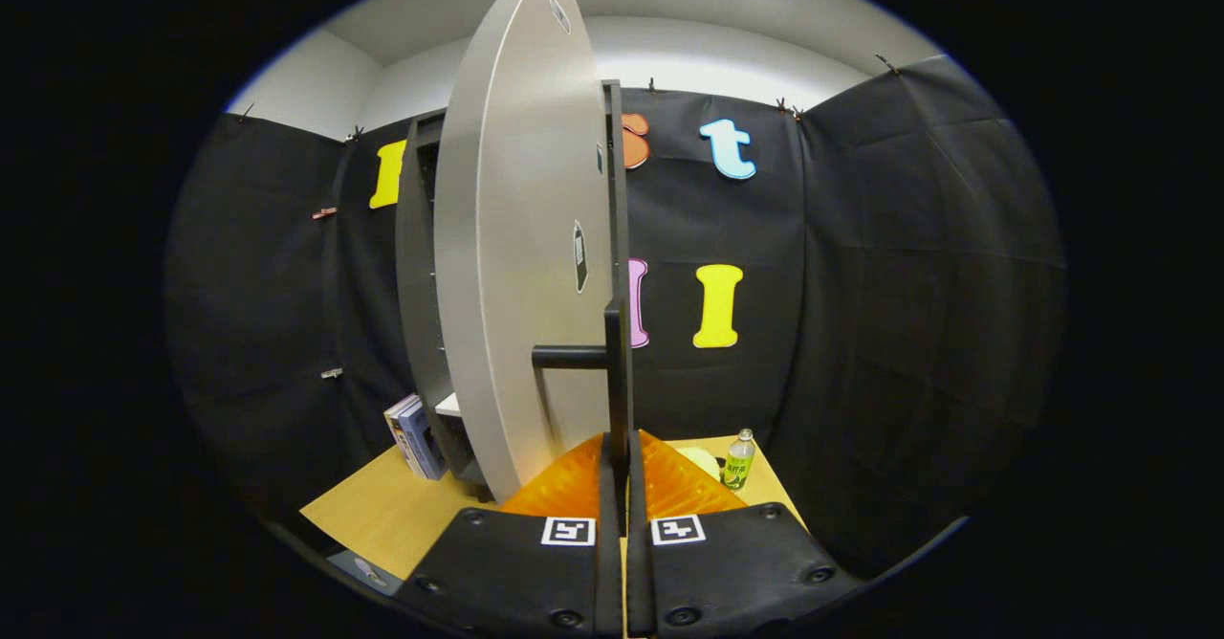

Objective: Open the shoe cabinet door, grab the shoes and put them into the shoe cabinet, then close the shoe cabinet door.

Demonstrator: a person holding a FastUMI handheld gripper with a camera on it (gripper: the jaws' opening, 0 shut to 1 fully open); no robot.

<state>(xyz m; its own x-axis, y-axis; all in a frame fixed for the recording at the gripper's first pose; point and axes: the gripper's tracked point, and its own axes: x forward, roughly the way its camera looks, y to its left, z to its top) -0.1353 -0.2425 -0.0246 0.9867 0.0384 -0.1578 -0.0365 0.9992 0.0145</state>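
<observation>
My gripper [622, 472] has both fingers pressed on the dark handle [612, 362] of the grey shoe cabinet door [516, 237], which stands ajar. A bottle [737, 459] stands on the wooden table [382, 515] beyond the fingers, and books [414, 436] lean by the cabinet [421, 285].

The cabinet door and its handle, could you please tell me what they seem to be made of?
The cabinet door looks like a smooth silver-grey laminated or painted board with a matte sheen; metal cannot be ruled out. Its handle looks like matte black metal or plastic, a slim bar. The tool is shut on that handle.
</observation>
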